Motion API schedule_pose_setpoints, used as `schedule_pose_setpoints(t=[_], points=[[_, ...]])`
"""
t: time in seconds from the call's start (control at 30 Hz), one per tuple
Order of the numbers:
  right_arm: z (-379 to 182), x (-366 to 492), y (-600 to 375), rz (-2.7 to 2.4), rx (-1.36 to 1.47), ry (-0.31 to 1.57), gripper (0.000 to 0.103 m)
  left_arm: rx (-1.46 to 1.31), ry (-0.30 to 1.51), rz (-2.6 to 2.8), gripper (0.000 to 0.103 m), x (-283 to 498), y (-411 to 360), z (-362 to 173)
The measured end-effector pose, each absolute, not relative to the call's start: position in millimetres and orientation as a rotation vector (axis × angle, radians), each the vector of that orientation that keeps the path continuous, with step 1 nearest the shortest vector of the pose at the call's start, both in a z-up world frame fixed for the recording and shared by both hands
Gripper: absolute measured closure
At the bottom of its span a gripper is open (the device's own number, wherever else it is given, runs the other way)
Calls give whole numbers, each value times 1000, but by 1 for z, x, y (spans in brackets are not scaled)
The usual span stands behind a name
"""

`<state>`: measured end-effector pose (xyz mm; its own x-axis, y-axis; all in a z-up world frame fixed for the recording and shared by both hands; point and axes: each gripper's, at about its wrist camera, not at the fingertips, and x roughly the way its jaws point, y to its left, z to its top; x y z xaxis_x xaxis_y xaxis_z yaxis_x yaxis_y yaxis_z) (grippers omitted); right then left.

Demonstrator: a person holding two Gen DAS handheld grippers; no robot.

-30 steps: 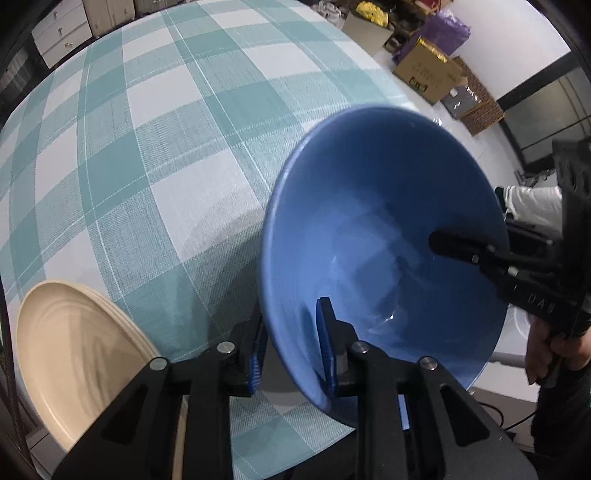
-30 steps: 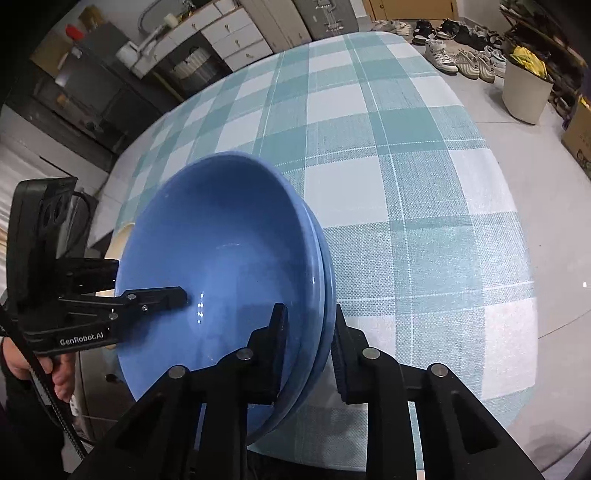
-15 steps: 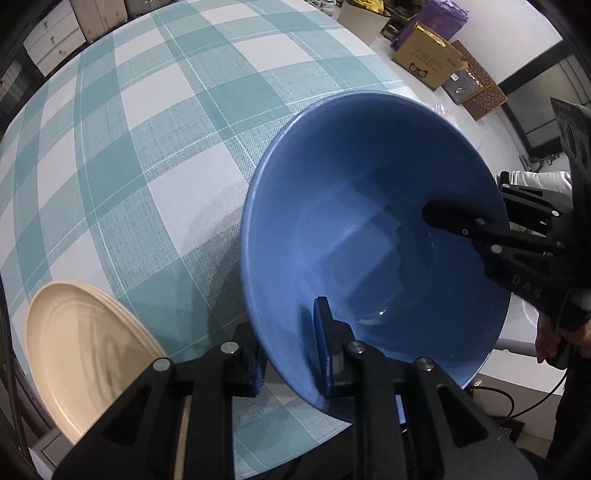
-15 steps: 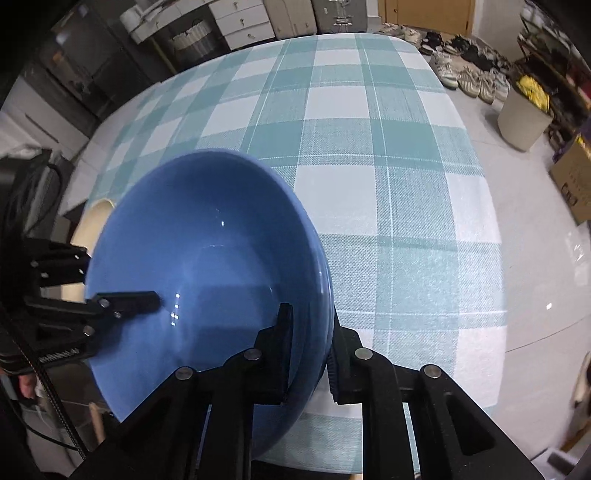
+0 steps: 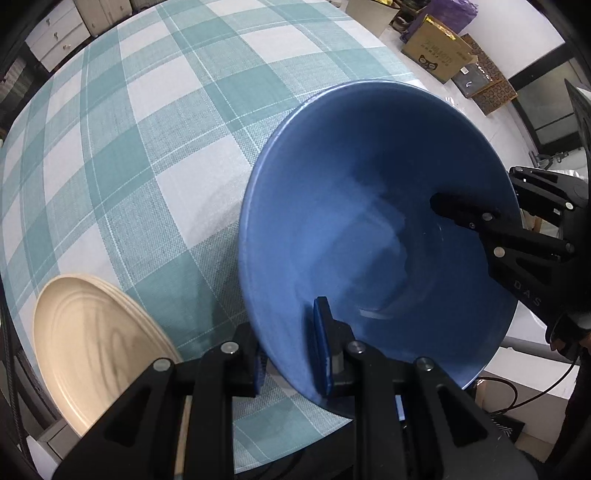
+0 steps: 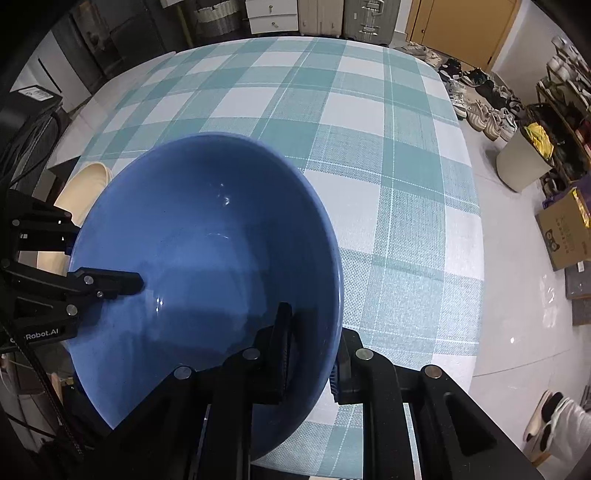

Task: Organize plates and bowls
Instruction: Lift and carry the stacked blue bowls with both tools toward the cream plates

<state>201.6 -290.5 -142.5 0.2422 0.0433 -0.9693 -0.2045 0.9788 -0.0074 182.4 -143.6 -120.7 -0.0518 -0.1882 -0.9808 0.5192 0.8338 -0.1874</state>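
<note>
A big blue bowl [image 5: 369, 221] [image 6: 203, 240] hangs tilted over the near edge of the teal-checked table [image 5: 147, 129] [image 6: 332, 110], held from two sides. At the bowl's near rim in the left wrist view, my left gripper [image 5: 290, 343] [image 6: 85, 254] is shut on it, one finger inside and one outside. On the opposite rim my right gripper [image 6: 312, 347] [image 5: 491, 199] is shut the same way. A stack of cream plates [image 5: 92, 339] [image 6: 85, 184] lies at the table's near left corner, partly behind the bowl in the right wrist view.
Off the table's right side, cardboard boxes [image 5: 436, 55] [image 6: 565, 232], a bin [image 6: 521, 162] and rows of shoes [image 6: 476, 107] stand on the floor. White drawers [image 6: 273, 14] line the far wall. A person's hand [image 5: 569, 336] holds the right gripper's handle.
The right gripper has rolled on the rim, and the table now looks straighter in its view. A second blue rim seen beside the bowl one second ago no longer shows. The left gripper kept its hold.
</note>
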Motion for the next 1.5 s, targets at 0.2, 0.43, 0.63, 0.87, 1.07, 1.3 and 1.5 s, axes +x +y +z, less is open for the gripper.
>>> schedule_pose_setpoints(t=[0.2, 0.43, 0.63, 0.87, 1.07, 1.3, 1.5], points=[[-140, 210, -291, 160, -128, 1323, 88, 261, 1523, -578, 83, 185, -141, -116], [-132, 216, -286, 150, -142, 1312, 89, 246, 1529, -567, 83, 187, -136, -113], [-134, 222, -286, 149, -141, 1315, 89, 255, 1507, -563, 83, 187, -134, -112], [-151, 224, -304, 172, -27, 1374, 87, 255, 1514, -580, 79, 183, -136, -111], [-166, 222, -307, 206, 62, 1420, 87, 279, 1523, -571, 80, 179, -139, -112], [-166, 218, -310, 198, 117, 1434, 90, 275, 1551, -555, 81, 180, -140, -111], [-153, 223, -310, 180, 117, 1420, 92, 266, 1552, -546, 81, 184, -139, -106]])
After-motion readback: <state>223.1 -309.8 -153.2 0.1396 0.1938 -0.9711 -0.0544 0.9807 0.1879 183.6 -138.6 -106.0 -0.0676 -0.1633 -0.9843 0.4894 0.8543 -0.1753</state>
